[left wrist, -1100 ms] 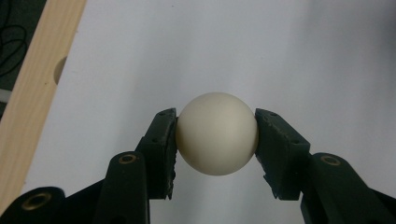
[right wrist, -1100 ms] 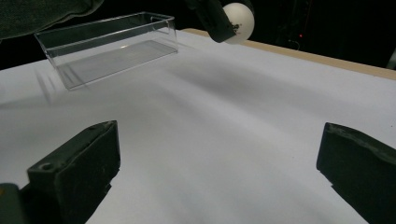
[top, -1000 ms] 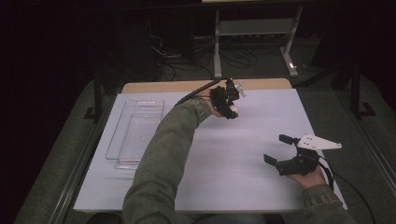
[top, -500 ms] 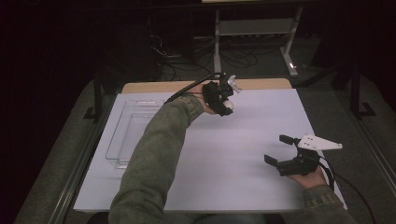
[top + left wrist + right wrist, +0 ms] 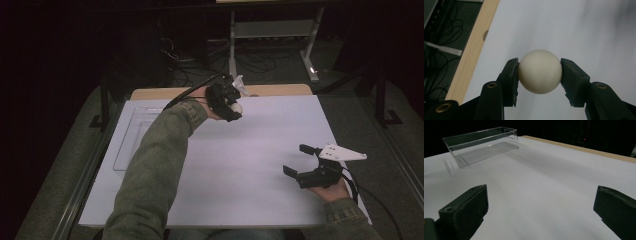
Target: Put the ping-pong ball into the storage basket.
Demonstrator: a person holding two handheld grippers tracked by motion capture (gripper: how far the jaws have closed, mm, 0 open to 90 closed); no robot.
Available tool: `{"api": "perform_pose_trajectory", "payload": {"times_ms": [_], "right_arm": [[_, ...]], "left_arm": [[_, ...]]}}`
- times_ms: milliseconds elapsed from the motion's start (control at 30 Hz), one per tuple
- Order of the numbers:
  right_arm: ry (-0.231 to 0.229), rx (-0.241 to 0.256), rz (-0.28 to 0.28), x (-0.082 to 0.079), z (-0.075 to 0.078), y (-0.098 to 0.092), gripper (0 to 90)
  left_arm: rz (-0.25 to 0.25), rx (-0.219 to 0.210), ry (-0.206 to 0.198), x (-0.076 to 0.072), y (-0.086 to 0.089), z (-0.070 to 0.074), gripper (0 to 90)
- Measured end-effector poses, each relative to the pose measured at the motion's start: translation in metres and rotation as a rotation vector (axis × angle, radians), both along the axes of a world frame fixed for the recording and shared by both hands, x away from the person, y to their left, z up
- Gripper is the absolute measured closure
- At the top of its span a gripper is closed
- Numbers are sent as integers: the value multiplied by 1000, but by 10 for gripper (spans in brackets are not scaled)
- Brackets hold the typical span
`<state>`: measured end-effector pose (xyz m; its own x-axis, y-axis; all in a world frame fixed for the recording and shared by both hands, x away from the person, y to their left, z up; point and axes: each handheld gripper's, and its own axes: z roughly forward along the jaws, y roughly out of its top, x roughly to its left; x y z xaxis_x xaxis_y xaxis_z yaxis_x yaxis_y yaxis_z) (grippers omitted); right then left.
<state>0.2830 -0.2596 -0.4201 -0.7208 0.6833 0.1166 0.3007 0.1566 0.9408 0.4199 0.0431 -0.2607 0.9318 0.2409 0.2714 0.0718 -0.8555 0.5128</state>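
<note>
White table (image 5: 260, 150), dark room. Your left gripper (image 5: 539, 72) is pinching a cream ball (image 5: 540, 71) near the far edge; right gripper (image 5: 310, 162) idling, jaws wide, empty. Likely next: carrying it to the clear tray (image 5: 481, 143) at the left edge.

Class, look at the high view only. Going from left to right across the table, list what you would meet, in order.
Clear plastic tray → left hand-held gripper clamped on a white ball → right hand-held gripper, jaws apart with nothing between them.
</note>
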Motion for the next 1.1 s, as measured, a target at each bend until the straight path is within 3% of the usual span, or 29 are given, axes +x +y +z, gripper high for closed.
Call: {"api": "perform_pose_trajectory", "payload": {"times_ms": [400, 1100], "right_arm": [[-2, 1, -7, -1, 0, -3, 0], [2, 4, -14, -2, 0, -4, 0]], "left_arm": [[5, -11, -21, -6, 17, 13, 508], [8, 3, -17, -11, 35, 19, 508]]}}
